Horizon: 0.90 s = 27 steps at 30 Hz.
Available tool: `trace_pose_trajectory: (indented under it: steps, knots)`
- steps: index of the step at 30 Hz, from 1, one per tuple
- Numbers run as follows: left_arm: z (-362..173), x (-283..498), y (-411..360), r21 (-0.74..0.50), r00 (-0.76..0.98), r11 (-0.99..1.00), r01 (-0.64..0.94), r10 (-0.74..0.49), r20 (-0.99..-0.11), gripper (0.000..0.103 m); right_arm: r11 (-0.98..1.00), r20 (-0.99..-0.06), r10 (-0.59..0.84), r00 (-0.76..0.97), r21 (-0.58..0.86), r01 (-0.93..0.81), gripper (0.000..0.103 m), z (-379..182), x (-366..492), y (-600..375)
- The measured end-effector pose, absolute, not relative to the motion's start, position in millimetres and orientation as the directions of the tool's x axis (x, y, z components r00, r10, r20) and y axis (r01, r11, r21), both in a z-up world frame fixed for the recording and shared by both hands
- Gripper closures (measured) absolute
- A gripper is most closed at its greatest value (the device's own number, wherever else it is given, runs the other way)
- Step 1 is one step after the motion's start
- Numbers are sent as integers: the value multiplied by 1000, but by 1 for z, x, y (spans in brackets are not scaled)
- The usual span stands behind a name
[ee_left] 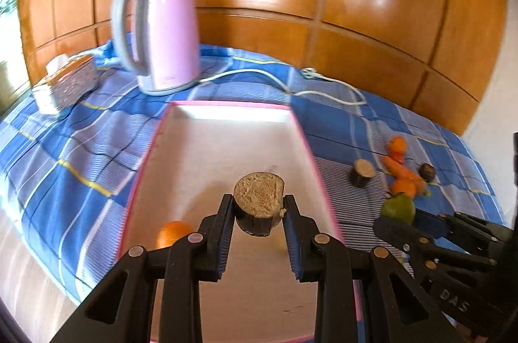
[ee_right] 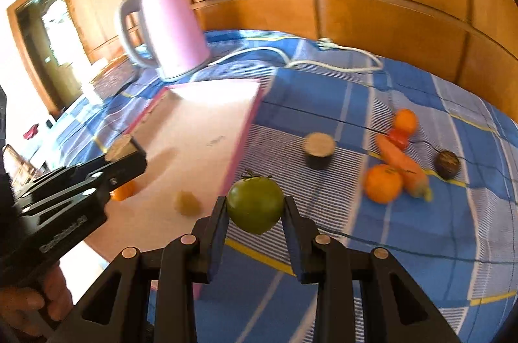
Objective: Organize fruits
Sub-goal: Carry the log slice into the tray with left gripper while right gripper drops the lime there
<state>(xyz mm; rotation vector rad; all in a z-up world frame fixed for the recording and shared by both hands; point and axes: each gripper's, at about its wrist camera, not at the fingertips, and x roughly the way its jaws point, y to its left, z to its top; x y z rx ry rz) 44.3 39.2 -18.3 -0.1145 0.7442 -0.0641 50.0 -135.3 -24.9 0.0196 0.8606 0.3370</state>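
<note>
Left tool point(ee_left: 259, 207) is clamped on a halved fruit point(ee_left: 259, 199) over the tray point(ee_left: 226, 142), right tool point(ee_right: 254, 210) squeezing a green tomato point(ee_right: 254, 204).

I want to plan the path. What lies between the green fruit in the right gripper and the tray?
Only bare checked cloth, in the right wrist view; the green fruit, clamped in the right gripper, hangs beside the tray edge.

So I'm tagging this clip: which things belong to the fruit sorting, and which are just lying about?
Job:
- pink-rimmed tray
- halved dark fruit in left gripper
- green fruit in right gripper
- loose oranges, carrot, second halved fruit

Lying about:
- pink kettle
- white cord
- tissue box
</note>
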Motion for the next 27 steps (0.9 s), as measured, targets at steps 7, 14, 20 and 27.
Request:
trace_pose_trajectory:
  steps: [7, 14, 20, 27]
  knots:
    - [-24, 46, 69, -130, 734, 990, -59, -45, -677, 73, 922, -755, 329, 567, 126, -367, 70, -26, 57, -98]
    - [-33, 51, 85, -136, 719, 984, -112, -14, -695, 73, 896, -768, 373, 521, 152, -417, 68, -32, 66, -67]
    - [-39, 52, 92, -143, 711, 980, -138, -3, -703, 72, 885, -773, 391, 500, 165, -436, 67, -38, 60, -53]
    - [-37, 50, 91, -147, 717, 979, -142, -1, -697, 65, 893, -773, 380, 508, 165, -418, 67, -41, 51, -55]
